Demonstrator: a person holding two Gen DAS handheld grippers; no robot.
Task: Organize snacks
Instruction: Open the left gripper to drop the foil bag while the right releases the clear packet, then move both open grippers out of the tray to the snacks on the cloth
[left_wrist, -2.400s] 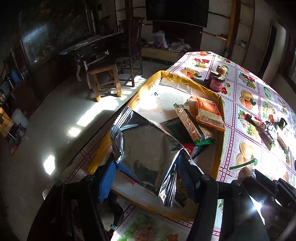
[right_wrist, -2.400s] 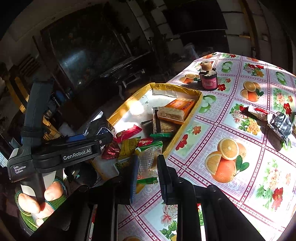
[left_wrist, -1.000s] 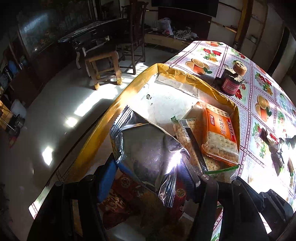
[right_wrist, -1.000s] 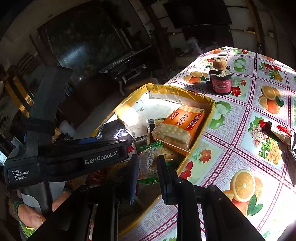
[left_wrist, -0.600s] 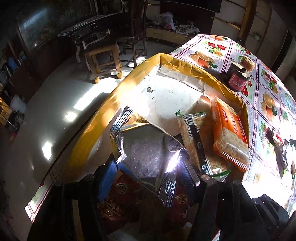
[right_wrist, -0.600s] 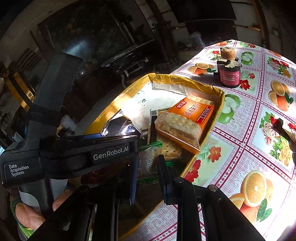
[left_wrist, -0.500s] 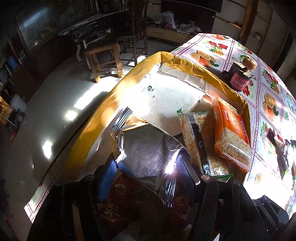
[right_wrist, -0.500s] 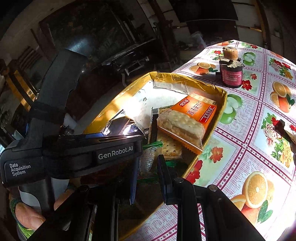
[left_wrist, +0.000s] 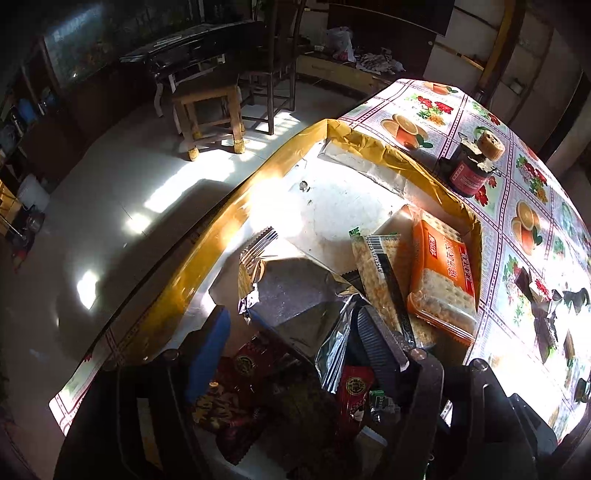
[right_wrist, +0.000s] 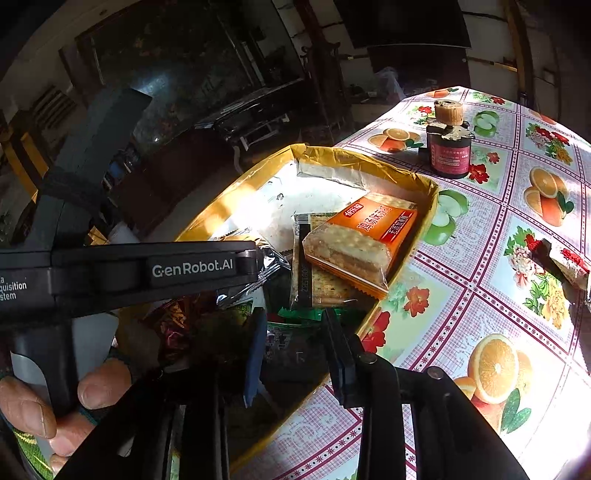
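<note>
A yellow cardboard box (left_wrist: 369, 147) on the flowered tablecloth holds snacks: an orange cracker pack (left_wrist: 441, 273), a clear cracker pack (left_wrist: 376, 266) and red wrapped snacks (left_wrist: 255, 362). My left gripper (left_wrist: 291, 332) is low inside the box, its jaws set around a crumpled silver foil bag (left_wrist: 295, 291) that rests on the other snacks. My right gripper (right_wrist: 295, 332) hovers over the box's near end with a green-wrapped snack (right_wrist: 295, 325) between its jaws, the fingers a little apart. The orange pack (right_wrist: 362, 232) also shows in the right wrist view.
A dark red jar (right_wrist: 448, 147) with a cork top stands on the table beyond the box. Loose wrapped snacks (right_wrist: 565, 258) lie on the cloth at right. A wooden stool (left_wrist: 210, 110) and chairs stand on the floor left of the table.
My left gripper has lowered the silver bag into the box; the bag now slumps on the snacks. My right gripper has moved forward over the box.
</note>
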